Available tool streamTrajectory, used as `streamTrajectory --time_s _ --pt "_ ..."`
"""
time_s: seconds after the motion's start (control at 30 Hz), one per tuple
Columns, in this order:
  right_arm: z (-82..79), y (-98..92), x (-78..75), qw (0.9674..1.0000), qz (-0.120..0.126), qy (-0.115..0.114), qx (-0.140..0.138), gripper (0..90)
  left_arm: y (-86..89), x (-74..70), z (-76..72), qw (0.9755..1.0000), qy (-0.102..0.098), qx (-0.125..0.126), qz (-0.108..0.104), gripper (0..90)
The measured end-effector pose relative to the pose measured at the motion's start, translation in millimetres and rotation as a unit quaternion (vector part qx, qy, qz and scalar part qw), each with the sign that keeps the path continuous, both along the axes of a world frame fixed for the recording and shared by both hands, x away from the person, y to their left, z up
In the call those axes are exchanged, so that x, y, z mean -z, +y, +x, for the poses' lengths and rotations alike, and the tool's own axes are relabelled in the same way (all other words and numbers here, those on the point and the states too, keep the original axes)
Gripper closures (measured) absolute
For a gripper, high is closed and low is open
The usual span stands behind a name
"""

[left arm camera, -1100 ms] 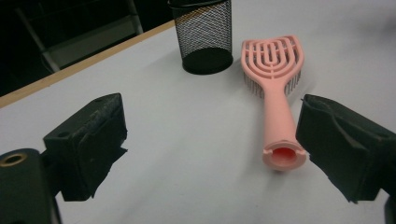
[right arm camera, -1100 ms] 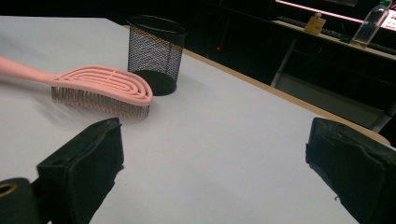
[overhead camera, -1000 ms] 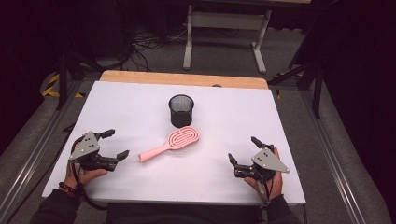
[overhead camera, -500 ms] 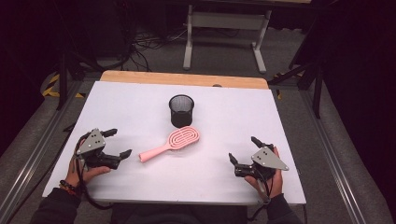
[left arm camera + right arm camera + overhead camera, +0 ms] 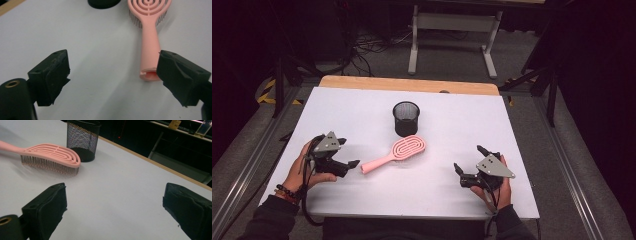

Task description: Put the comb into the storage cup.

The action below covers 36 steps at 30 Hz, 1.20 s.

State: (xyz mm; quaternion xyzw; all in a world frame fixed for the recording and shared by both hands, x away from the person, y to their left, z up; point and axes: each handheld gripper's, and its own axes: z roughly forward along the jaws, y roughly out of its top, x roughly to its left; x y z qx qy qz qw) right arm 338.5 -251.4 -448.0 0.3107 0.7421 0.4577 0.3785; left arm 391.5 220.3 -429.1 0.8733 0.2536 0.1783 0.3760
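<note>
since the earlier picture the left gripper (image 5: pixel 343 157) has moved across the white table (image 5: pixel 362 110) toward the pink hairbrush (image 5: pixel 395 153), and its jaws, which have just closed a little, stand wide apart with nothing between them. now one of its jaw tips is just beside the end of the brush handle, seen in the left gripper view (image 5: pixel 149 75). the hairbrush lies bristles down near the middle of the table, its head close in front of the black mesh cup (image 5: pixel 406 118). the right gripper (image 5: pixel 468 166) rests well apart on the other side, with jaws also wide apart and empty.
</note>
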Motion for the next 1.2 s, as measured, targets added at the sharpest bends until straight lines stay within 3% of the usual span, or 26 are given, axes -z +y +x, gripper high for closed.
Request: streamTrajectory --time_s 0.2,0.4,0.5,0.67,0.8,0.83,0.93,1.07,1.17,1.2 --pt "1.0 -0.8 0.3 1.0000 0.002 0.000 -0.005 6.0 -25.3 -6.6 12.3 0.9985 0.034 0.026 0.033 12.4" --pt "0.5 -4.0 0.5 1.0000 0.008 0.002 -0.002 5.9 -52.0 -10.8 23.8 0.9938 0.082 0.042 0.062 13.9" --pt "0.5 -4.0 0.1 0.9999 0.013 0.001 -0.001 5.8 -69.1 -15.2 30.5 0.9888 0.103 0.050 0.096 15.2" --pt "2.3 -3.3 0.7 0.9999 0.014 0.004 0.001 5.8 -91.2 -18.3 37.0 0.9824 0.117 0.053 0.135 18.8" --pt "3.6 -3.7 1.3 0.9999 0.010 0.006 0.007 6.0 -105.7 -13.3 44.3 0.9739 0.147 0.054 0.164 22.4" --pt "3.7 -3.9 1.3 0.9999 0.010 0.008 0.011 6.1 -107.7 -11.9 45.7 0.9727 0.150 0.054 0.168 23.8" --pt "3.9 -4.7 0.8 0.9998 0.011 0.007 0.013 6.1 -114.6 -6.6 51.4 0.9655 0.175 0.060 0.183 30.1" --pt "4.4 -5.2 0.8 0.9998 0.008 0.008 0.014 6.2 -121.2 -1.8 55.1 0.9611 0.190 0.064 0.190 34.6" --pt "5.0 -5.3 1.1 0.9998 0.008 0.010 0.014 6.3 -125.5 0.9 56.3 0.9589 0.194 0.068 0.195 37.7" --pt "5.1 -5.2 1.1 0.9998 0.008 0.011 0.014 6.4 -127.3 1.7 56.9 0.9593 0.192 0.068 0.195 40.3"
